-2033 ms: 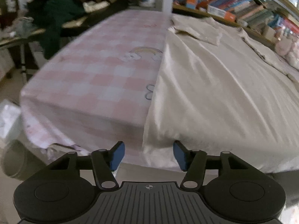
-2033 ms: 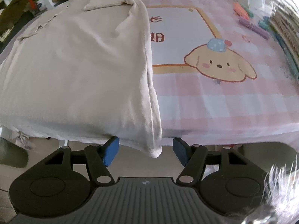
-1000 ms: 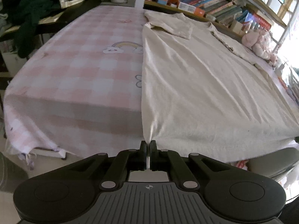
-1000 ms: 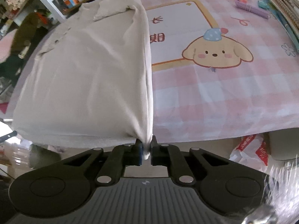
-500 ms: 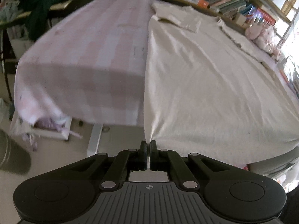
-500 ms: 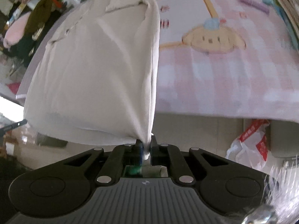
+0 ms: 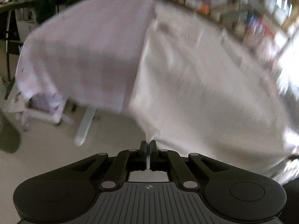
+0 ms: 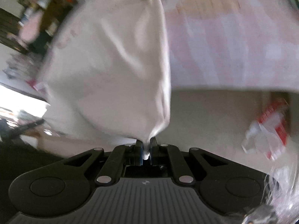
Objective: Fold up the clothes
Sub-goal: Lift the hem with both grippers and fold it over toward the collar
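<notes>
My left gripper (image 7: 148,145) pinches one hem corner of the shirt (image 7: 196,78); my right gripper (image 8: 146,145) pinches the other. The shirt stretches from both back onto the pink cloth (image 7: 84,56), blurred.

I count two grippers, left gripper (image 7: 148,146) and right gripper (image 8: 146,145); one cream garment (image 7: 205,93); one pink checked tablecloth (image 7: 89,56); one red-and-white bag (image 8: 269,130).

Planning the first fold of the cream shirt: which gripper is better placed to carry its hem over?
Neither alone. The left gripper and right gripper are each shut on a hem corner of the cream shirt, so both should probably carry it together.
</notes>
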Tool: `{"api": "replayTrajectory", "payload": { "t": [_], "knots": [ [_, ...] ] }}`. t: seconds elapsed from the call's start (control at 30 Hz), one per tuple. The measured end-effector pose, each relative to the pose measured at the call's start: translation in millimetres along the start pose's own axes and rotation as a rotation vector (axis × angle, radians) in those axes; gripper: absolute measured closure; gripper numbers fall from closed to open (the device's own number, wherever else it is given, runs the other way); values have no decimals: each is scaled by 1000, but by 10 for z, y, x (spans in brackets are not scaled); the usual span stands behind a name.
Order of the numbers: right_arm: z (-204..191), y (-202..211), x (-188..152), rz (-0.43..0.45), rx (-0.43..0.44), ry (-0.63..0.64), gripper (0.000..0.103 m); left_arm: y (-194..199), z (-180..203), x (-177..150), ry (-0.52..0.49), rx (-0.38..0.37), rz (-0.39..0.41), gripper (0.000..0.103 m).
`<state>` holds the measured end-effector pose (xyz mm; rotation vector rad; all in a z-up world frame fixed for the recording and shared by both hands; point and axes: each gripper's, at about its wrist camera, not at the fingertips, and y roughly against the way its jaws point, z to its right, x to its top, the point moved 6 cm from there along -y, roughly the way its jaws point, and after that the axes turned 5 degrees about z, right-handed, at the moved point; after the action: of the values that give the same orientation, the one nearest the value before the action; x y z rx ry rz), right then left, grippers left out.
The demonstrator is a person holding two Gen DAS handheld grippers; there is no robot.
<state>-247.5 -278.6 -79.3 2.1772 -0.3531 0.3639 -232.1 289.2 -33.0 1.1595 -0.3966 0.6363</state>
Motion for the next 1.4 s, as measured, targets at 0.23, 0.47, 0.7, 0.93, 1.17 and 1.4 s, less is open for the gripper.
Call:
{"api": "replayTrajectory", "payload": {
  "t": [0.23,0.47,0.7,0.93,1.17,1.4],
  "knots": [
    [-55,258,1005,326,183,-132,97,-12,151,871,229,-129,329,102],
    [-142,288,1852,526,254,-207,97,-202,348,1658,321,-215,502,102],
    [-23,34,2557,602,231,-359,97,-743,463,2288,320,-227,496,102],
    [83,-383,3059,611,199,-444,97,-1476,341,2750,360,-217,412,102],
    [251,-885,3468,590,105,-510,97,-2175,162,3068,403,-187,336,103],
    [470,-1435,3704,543,-13,-570,97,-2784,134,3154,362,-125,238,103]
  ]
}}
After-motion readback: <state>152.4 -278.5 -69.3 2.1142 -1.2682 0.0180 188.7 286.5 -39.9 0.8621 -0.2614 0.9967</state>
